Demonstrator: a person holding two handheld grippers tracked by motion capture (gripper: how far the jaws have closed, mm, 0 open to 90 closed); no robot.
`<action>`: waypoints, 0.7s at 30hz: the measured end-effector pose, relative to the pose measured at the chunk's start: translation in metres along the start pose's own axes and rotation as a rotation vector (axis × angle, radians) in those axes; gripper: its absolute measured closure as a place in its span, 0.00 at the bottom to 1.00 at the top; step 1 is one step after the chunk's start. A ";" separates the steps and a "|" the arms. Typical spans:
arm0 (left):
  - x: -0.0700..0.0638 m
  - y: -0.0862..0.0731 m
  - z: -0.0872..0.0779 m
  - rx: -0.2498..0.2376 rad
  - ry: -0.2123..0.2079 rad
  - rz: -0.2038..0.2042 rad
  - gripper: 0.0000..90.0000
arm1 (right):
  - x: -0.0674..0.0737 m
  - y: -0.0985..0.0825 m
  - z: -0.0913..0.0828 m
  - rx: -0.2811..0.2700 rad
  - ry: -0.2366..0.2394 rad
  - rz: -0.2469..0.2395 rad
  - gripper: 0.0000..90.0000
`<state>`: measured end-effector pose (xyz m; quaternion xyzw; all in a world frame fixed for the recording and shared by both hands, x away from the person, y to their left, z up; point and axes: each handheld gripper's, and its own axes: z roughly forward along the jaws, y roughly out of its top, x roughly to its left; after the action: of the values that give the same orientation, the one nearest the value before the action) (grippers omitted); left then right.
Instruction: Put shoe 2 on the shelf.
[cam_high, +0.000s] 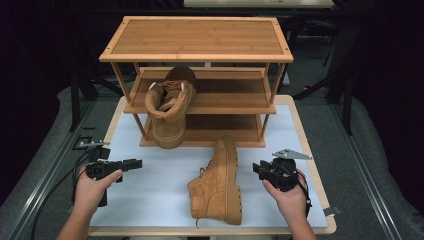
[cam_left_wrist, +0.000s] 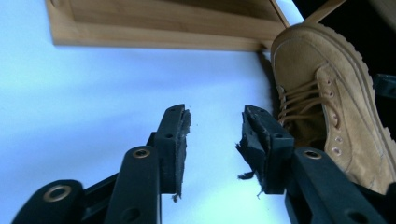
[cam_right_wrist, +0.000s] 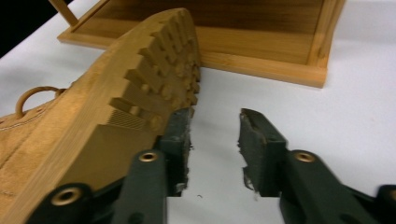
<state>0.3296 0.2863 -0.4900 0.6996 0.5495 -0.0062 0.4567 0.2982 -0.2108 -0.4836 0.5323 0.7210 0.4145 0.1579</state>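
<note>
A tan boot (cam_high: 216, 182) lies on its side on the white mat (cam_high: 150, 195), sole to the right and toe toward the rack. My left gripper (cam_high: 132, 164) is held low to its left, pointing at it, jaws open and empty; in the left gripper view (cam_left_wrist: 215, 140) the boot's laces (cam_left_wrist: 299, 100) show to the right. My right gripper (cam_high: 257, 169) sits just right of the boot. Its jaws (cam_right_wrist: 215, 140) are open with nothing between them, the left one beside the boot's lugged sole (cam_right_wrist: 135, 98). A second tan boot (cam_high: 170, 102) rests on the rack's middle shelf, heel end sticking out past the front edge.
A three-tier wooden shoe rack (cam_high: 197, 37) stands at the back of the mat; its bottom shelf (cam_left_wrist: 154, 28) lies close ahead of both grippers (cam_right_wrist: 261, 51). The mat covers a wooden board on a grey table. Cables trail off the left side.
</note>
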 end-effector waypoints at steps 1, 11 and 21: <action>0.002 -0.003 0.002 0.000 -0.006 -0.007 0.66 | 0.002 0.002 -0.002 0.014 0.006 -0.008 0.86; 0.012 -0.024 0.013 0.025 0.006 0.033 0.62 | 0.033 0.024 0.000 0.063 0.124 -0.082 1.00; 0.014 -0.030 0.017 -0.002 0.020 0.030 0.59 | 0.070 0.033 0.027 0.086 0.165 -0.159 1.00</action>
<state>0.3200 0.2857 -0.5259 0.7073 0.5433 0.0083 0.4521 0.3111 -0.1334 -0.4598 0.4438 0.7885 0.4119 0.1075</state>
